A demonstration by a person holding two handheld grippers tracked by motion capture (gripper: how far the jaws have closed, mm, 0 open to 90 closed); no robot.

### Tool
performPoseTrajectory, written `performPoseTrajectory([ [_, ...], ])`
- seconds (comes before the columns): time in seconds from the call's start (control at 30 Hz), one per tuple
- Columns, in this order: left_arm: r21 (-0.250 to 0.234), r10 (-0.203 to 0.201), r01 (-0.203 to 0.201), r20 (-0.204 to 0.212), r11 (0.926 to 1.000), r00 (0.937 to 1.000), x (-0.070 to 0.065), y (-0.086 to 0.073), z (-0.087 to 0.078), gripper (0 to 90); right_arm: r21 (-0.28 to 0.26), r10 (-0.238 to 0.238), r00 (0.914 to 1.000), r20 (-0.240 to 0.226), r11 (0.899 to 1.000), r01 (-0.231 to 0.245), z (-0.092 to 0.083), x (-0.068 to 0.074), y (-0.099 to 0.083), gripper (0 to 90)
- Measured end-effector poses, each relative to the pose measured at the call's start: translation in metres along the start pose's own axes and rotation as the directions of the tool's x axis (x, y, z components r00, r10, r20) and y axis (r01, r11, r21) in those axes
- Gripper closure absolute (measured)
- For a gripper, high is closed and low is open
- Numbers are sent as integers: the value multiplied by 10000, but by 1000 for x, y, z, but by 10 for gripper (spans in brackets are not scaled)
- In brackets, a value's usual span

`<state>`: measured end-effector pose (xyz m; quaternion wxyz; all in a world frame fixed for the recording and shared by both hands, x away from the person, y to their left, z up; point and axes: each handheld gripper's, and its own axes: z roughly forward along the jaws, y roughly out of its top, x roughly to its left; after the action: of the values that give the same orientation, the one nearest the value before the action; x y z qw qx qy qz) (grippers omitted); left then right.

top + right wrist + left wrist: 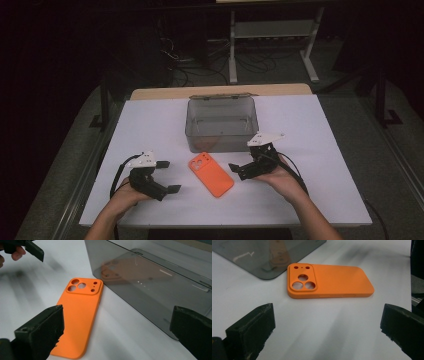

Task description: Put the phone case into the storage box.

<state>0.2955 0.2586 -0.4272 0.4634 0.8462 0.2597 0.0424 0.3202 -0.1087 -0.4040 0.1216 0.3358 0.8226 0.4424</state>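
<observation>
The orange phone case [211, 174] lies flat on the white table [325, 200], camera cutouts up and at its far end, just near of the grey see-through box [222, 124] and apart from it. The case sits between the two grippers and touches neither. The left gripper [167, 176] rests to the left of the case, jaws spread wide and holding nothing; in the left gripper view the case [329, 281] lies ahead of the jaws, well clear of both. The right gripper [240, 171] stands just right of the case, jaws also wide apart and empty; in the right gripper view the case [79, 312] lies beside the left jaw, with the box [155, 287] close on its right.
</observation>
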Motion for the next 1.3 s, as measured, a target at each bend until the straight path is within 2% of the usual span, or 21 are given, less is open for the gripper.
performPoseTrajectory([
  [0.57, -115, 92, -93, -61, 9999, 9999, 0, -1, -1, 0, -9, -130, 9999, -99, 9999, 130, 10, 6, 12, 0],
  [1.03, -181, 116, -117, -56, 9998, 9999, 0, -1, -2, 0, -45, -308, 9989, -364, 9995, 307, 22, 18, 24, 0],
  [1.3, -183, 120, -121, -52, 9998, 9999, 0, -1, -2, 0, -80, -225, 9988, -433, 9997, 222, 27, 23, 29, 0],
])
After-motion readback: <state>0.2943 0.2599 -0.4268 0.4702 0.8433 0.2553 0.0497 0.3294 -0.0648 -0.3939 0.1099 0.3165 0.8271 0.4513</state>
